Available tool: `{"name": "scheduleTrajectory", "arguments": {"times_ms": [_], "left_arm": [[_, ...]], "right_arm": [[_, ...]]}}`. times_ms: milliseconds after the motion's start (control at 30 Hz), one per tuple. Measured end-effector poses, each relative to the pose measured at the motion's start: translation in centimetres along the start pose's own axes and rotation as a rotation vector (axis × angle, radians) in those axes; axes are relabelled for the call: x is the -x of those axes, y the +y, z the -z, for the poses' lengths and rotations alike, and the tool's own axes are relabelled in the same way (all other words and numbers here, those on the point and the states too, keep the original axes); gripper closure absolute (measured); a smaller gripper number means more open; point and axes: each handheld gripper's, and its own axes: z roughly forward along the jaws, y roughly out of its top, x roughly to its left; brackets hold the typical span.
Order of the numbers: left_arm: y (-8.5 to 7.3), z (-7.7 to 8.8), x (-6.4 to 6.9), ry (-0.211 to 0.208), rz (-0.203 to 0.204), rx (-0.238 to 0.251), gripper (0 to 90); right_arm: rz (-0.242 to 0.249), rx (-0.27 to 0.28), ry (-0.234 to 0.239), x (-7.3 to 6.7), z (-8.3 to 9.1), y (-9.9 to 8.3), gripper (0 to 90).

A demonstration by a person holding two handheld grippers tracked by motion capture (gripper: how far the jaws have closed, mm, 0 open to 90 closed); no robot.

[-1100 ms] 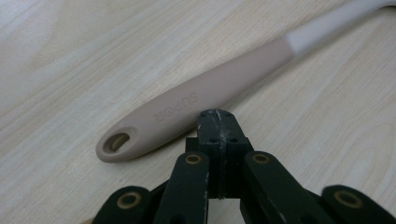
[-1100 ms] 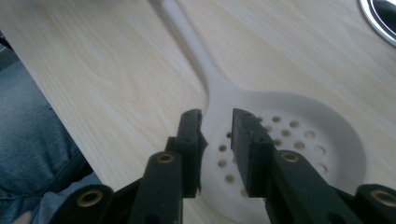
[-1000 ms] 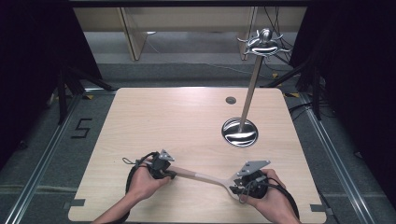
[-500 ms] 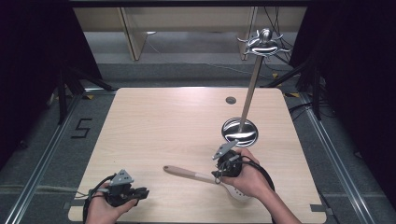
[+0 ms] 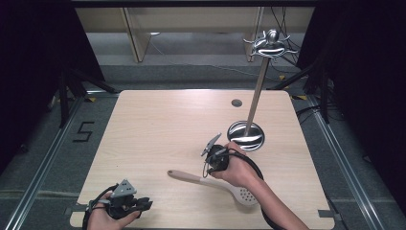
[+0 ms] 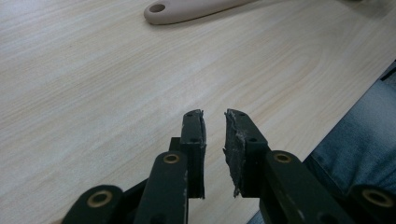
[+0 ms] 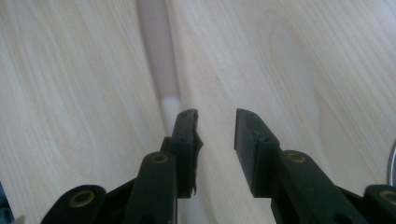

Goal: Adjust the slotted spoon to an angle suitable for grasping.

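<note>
A pale slotted spatula [image 5: 206, 182] lies flat near the table's front edge, its handle end with the hole [image 6: 187, 9] pointing left. My right gripper [image 5: 209, 168] hovers over the middle of the handle. Its jaws [image 7: 217, 114] are open and have just been closing, with nothing between them; the handle [image 7: 159, 56] runs under the left jaw. My left gripper [image 5: 147, 205] sits at the near left corner, away from the spatula. Its jaws [image 6: 215, 114] stand slightly apart, have just been opening, and are empty.
A metal stand with a round base [image 5: 245, 135] and a hooked top [image 5: 270, 44] rises at the right, just beyond my right hand. A small dark disc [image 5: 236, 102] lies near the far edge. Jeans [image 6: 369, 140] show past the table's near edge.
My left gripper let go of the spatula's handle end and drew back to the near left corner. My right gripper moved from the spatula's head up and left, over the handle.
</note>
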Motion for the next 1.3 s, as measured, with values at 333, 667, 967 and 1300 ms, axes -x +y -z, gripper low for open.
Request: {"name": "scheduleTrajectory", "arguments": {"times_ms": [333,667,967,1300], "left_arm": [[0.0,0.0,0.0,-0.009,0.002,0.004,75.7],[0.1,0.0,-0.1,-0.023,-0.011,0.006,75.1],[0.2,-0.2,-0.1,-0.017,-0.014,-0.002,74.3],[0.2,-0.3,-0.1,-0.021,-0.011,-0.004,73.3]], "right_arm": [[0.061,-0.071,0.042,-1.5,-2.1,3.0,69.3],[0.075,-0.102,0.047,-2.2,-4.2,4.0,66.9],[0.120,-0.109,0.047,-2.5,-5.2,4.5,65.7],[0.161,-0.137,0.034,-2.4,-5.9,4.9,63.9]]}}
